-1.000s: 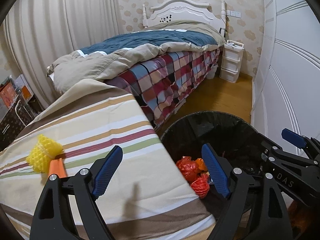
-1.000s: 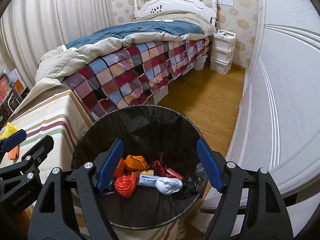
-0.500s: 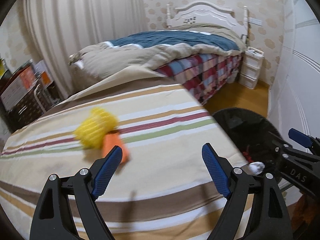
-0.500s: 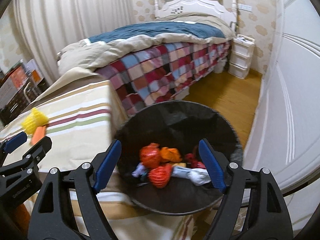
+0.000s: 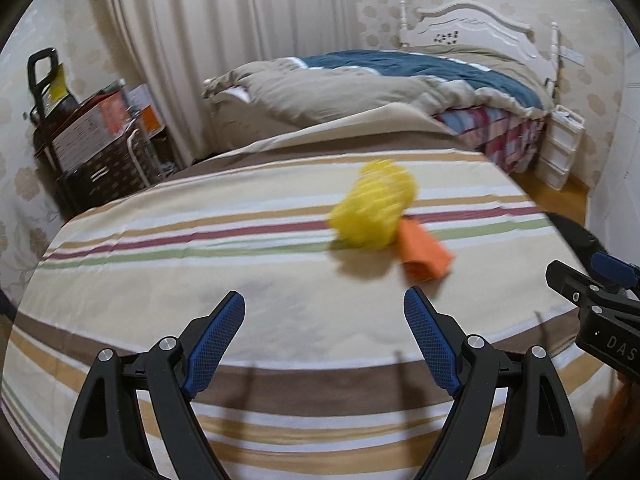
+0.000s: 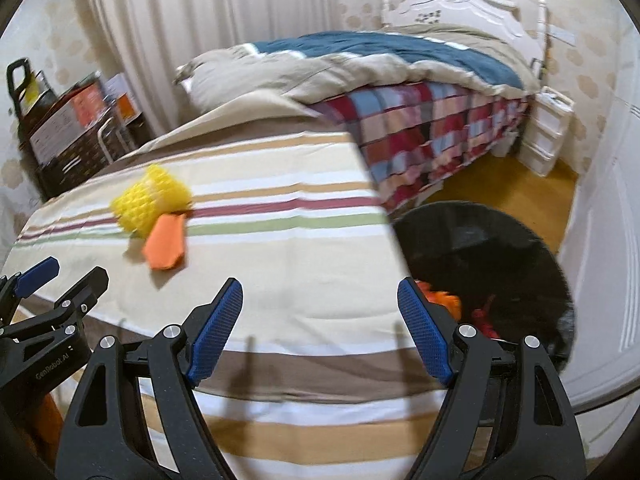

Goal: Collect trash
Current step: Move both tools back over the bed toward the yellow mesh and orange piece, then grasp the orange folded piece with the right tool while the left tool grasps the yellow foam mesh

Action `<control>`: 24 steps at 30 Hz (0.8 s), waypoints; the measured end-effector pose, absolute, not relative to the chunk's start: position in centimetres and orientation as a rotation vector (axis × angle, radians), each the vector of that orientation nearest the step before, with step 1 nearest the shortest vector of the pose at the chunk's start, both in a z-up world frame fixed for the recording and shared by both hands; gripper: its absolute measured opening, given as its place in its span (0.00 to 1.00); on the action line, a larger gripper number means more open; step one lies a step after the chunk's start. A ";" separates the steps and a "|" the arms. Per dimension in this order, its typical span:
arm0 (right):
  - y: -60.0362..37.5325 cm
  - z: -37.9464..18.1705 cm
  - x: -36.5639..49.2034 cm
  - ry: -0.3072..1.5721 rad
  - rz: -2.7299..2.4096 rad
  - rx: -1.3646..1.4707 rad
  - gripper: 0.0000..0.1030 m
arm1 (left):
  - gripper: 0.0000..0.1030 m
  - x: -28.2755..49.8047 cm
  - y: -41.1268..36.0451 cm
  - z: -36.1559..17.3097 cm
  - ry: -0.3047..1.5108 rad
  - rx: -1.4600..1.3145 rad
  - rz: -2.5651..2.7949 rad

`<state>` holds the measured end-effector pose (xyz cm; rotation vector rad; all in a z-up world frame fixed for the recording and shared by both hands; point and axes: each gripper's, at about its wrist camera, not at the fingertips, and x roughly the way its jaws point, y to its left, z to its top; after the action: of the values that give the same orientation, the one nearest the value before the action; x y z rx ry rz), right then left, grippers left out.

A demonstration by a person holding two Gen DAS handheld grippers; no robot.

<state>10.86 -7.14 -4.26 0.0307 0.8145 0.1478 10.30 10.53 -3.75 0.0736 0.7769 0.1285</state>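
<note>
I am between pickups: both grippers hang over the striped bench (image 5: 280,320), and neither carries anything. The left gripper (image 5: 324,344) has its fingers spread wide with only cloth showing between them; the right gripper (image 6: 320,330) is released too, its gap equally bare. Two bits of trash lie on the bench: a yellow net (image 5: 374,210) and, touching its near side, an orange scrap (image 5: 424,254). Both sit ahead of my left fingers, slightly to the right. The bin (image 6: 500,248) stands off the bench's right edge, with red and orange trash already inside.

Next, I reckon, I reach the left gripper forward to the orange scrap. It lies flat, so the fingers must come in low and pinch an edge without dragging the cloth.
</note>
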 end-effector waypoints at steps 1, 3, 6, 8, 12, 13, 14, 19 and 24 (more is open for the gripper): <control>-6.4 -4.5 11.0 0.824 0.162 0.025 0.76 | 0.79 10.3 11.1 -3.9 0.783 0.072 0.139; -5.0 -4.8 11.3 0.839 0.181 0.009 0.76 | 0.79 10.3 12.2 -4.3 0.796 0.062 0.152; -3.0 -4.9 11.8 0.850 0.214 -0.011 0.76 | 0.79 10.1 13.5 -4.3 0.805 0.032 0.168; -1.5 -5.0 12.1 0.857 0.233 -0.030 0.76 | 0.79 10.1 14.0 -4.2 0.799 0.044 0.181; 0.7 -5.1 12.7 0.870 0.264 -0.056 0.76 | 0.79 10.1 15.2 -4.3 0.800 0.046 0.198; 1.3 -5.2 12.9 0.871 0.269 -0.063 0.76 | 0.79 10.1 15.5 -4.3 0.801 0.041 0.200; 1.7 -5.2 13.1 0.872 0.272 -0.069 0.76 | 0.79 10.1 15.8 -4.3 0.801 0.037 0.204; 3.2 -5.4 14.1 0.883 0.277 -0.083 0.75 | 0.79 10.3 17.2 -4.4 0.810 0.014 0.221; 3.6 -5.7 15.2 0.901 0.272 -0.080 0.61 | 0.79 10.7 17.7 -4.6 0.829 -0.008 0.215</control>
<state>15.19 3.56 -5.73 -0.0797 0.9007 0.2718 10.72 17.73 -4.59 -0.0084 0.8294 0.2146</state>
